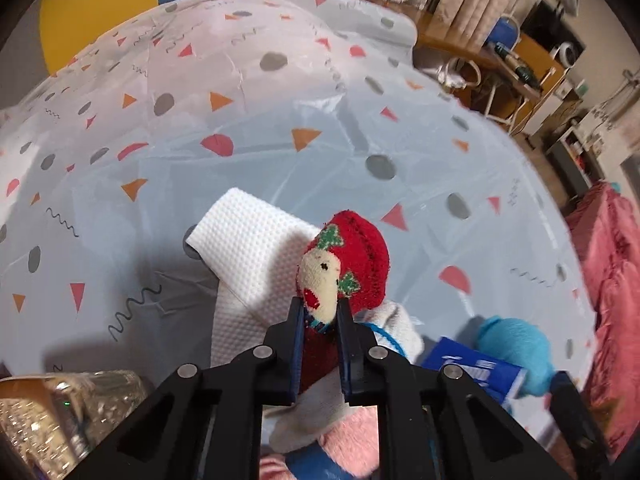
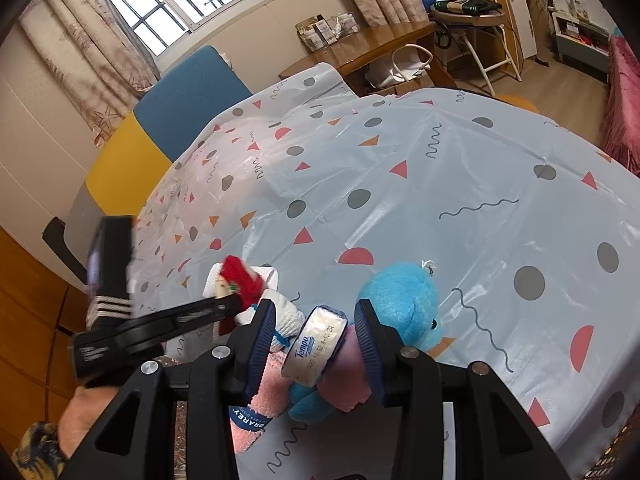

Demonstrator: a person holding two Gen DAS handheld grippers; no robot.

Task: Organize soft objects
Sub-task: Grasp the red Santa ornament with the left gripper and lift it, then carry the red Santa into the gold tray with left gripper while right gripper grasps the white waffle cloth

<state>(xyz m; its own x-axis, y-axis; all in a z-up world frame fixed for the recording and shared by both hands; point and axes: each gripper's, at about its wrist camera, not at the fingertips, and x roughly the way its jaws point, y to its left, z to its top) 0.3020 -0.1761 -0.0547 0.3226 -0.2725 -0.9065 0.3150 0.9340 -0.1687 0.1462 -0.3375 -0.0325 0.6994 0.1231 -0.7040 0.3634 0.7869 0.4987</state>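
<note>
My left gripper (image 1: 320, 312) is shut on a red Christmas sock (image 1: 352, 256) with a cream face, pinching it near the neck above the soft pile. In the right wrist view the same left gripper (image 2: 228, 302) comes in from the left onto the red sock (image 2: 244, 276). My right gripper (image 2: 314, 312) has a Tempo tissue packet (image 2: 316, 344) tilted between its pads, which seem to press its corners. A blue plush (image 2: 400, 300) lies just beyond its right finger. A white sock (image 1: 396, 320) and a pink fluffy cloth (image 1: 352, 432) lie under the red sock.
A white textured cloth (image 1: 248, 248) lies on the patterned tablecloth (image 1: 280, 140) beside the pile. A glittery object (image 1: 48, 420) sits at the near left edge. Yellow and blue chair backs (image 2: 188, 92) stand behind the table, and a pink blanket (image 1: 612, 280) is to the right.
</note>
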